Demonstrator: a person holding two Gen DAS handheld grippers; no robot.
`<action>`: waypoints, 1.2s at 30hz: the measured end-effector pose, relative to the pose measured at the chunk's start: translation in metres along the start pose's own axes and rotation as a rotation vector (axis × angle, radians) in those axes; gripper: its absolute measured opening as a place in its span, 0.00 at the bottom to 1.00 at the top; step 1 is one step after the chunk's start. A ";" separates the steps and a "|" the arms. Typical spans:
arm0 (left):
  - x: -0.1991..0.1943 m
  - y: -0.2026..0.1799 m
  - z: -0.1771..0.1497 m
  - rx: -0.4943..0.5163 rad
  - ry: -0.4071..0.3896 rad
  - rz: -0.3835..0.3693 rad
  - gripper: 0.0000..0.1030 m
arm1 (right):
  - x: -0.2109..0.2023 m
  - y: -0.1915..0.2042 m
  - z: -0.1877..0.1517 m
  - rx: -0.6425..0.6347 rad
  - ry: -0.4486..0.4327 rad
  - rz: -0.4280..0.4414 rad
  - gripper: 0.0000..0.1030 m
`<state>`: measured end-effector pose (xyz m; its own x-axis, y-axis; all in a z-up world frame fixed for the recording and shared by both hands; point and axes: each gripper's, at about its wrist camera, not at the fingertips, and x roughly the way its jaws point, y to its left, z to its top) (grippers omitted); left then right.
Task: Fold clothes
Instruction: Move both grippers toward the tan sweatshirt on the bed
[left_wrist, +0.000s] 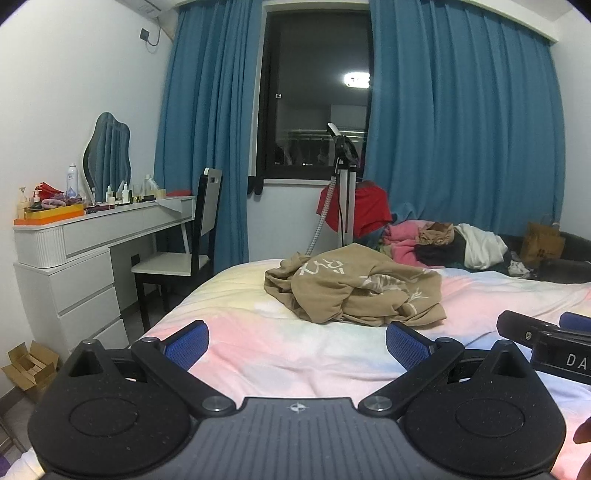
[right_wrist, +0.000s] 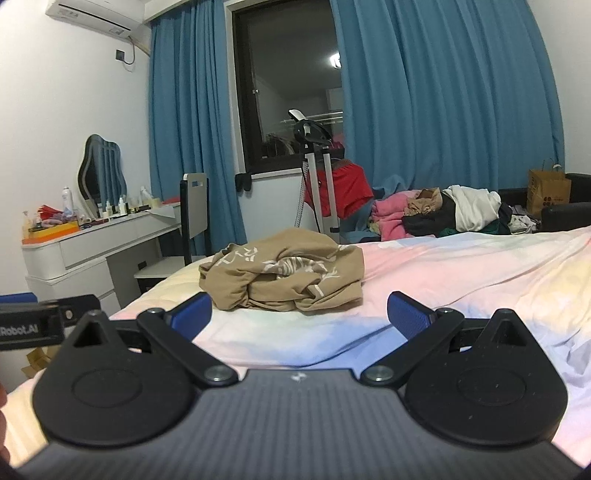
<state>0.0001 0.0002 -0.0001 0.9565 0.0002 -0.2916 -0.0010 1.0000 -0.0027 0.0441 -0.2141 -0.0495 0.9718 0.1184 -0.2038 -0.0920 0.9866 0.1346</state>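
Note:
A crumpled tan garment (left_wrist: 354, 286) with a white print lies in a heap on the pastel bedsheet (left_wrist: 280, 350); it appears in the right wrist view too, the tan garment (right_wrist: 282, 275) lying ahead and slightly left. My left gripper (left_wrist: 297, 343) is open, its blue pads spread wide, a short way in front of the heap with nothing between them. My right gripper (right_wrist: 299, 314) is open as well, just short of the garment and apart from it. Each gripper shows at the edge of the other's view.
A pile of mixed clothes (left_wrist: 443, 240) lies beyond the bed's far side, with a garment steamer stand (left_wrist: 345, 177) and red cloth beside it. A white dressing table (left_wrist: 92, 236) and chair (left_wrist: 184, 251) stand left of the bed. A paper bag (right_wrist: 546, 192) stands far right.

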 end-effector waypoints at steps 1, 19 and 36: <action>0.000 0.000 0.000 -0.003 0.000 0.000 1.00 | 0.000 0.001 0.000 -0.001 0.003 -0.001 1.00; 0.011 -0.001 -0.004 -0.022 -0.019 0.013 1.00 | 0.006 -0.013 0.003 0.075 0.019 -0.015 0.55; 0.030 0.002 -0.014 -0.018 0.058 0.011 0.97 | -0.013 -0.017 0.017 0.147 -0.012 -0.020 0.27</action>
<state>0.0245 0.0023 -0.0221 0.9379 0.0100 -0.3467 -0.0168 0.9997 -0.0166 0.0367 -0.2342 -0.0323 0.9758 0.0963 -0.1963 -0.0404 0.9617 0.2712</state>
